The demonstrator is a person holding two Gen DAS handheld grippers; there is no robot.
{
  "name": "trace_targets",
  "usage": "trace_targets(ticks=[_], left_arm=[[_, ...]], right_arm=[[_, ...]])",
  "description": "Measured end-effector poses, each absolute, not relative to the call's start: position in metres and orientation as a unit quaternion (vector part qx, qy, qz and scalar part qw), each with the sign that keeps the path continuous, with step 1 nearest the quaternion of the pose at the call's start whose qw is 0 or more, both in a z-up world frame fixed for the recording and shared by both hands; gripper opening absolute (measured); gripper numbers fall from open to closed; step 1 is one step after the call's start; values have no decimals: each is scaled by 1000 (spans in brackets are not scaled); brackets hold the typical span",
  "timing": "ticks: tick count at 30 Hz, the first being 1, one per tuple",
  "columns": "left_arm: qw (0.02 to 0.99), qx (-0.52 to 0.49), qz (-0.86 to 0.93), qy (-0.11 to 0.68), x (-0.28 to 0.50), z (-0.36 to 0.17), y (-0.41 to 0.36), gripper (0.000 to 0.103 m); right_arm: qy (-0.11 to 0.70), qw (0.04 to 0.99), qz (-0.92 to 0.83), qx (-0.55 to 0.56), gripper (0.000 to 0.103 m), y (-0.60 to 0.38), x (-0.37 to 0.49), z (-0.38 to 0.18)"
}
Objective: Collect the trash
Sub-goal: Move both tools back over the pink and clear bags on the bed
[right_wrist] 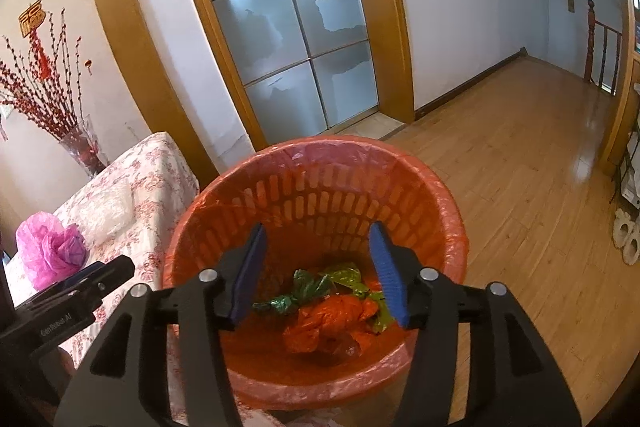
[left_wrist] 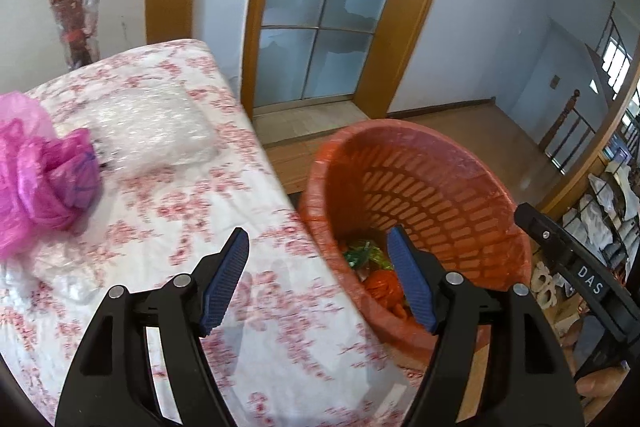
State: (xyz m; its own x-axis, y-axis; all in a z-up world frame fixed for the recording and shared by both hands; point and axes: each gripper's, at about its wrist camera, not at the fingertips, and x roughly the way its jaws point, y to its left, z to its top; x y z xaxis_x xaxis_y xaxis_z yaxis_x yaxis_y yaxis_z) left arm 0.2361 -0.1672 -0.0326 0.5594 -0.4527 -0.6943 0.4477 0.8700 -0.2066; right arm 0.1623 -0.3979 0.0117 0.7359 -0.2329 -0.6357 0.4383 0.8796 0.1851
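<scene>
Two grippers show, each with its jaws parted and nothing between the blue pads. In the right wrist view, the right gripper (right_wrist: 318, 271) fills the lower middle of the frame, its jaws moderately wide, hanging over the mouth of the orange basket (right_wrist: 424, 171) without touching it. Down in the basket's bottom, seen between the fingers, lie crumpled orange wrappers (right_wrist: 332, 319) and green wrappers (right_wrist: 308, 287).

In the left wrist view, the left gripper (left_wrist: 318, 277) sits at the bottom centre, jaws wide and empty, one finger over the floral tablecloth (left_wrist: 168, 203) and the other over the basket's rim. Further up the cloth, at the left edge of the frame, rests a crumpled pink plastic bag (left_wrist: 36, 179), with a clear plastic bag (left_wrist: 156, 131) just beside it to the right. At the upper left stands a glass vase (left_wrist: 78, 27) of red branches; behind the basket, at upper centre, is a frosted glass door (left_wrist: 324, 15) in a wooden frame.
</scene>
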Motion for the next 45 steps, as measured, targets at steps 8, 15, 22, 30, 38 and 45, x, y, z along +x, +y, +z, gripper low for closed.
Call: trace_targets(ticks=[8,15,22,30,38,45], left_arm=[[895,-15,-224,387,235,-27,-124,71],[921,-26,-166,352,225,-11,-56,71],[941,-44,-67,328,226,-2,24,71],[925,-85,-11,370,258,-23,68,67],[903,-152,-33,402,272,-40,80,65],[898,-143,-44,413,276,-45,64,59]], right_arm=[[318,923,-161,142,54,-372,170,21],[324,928,-134,125,54,-346,178,26],[329,933,-107,103,54,-314,185,30],[333,935,-89,86,54,-291,189,33],[338,935,-81,66,54,-275,192,35],[343,935,-69,57,54,-261,193,33]])
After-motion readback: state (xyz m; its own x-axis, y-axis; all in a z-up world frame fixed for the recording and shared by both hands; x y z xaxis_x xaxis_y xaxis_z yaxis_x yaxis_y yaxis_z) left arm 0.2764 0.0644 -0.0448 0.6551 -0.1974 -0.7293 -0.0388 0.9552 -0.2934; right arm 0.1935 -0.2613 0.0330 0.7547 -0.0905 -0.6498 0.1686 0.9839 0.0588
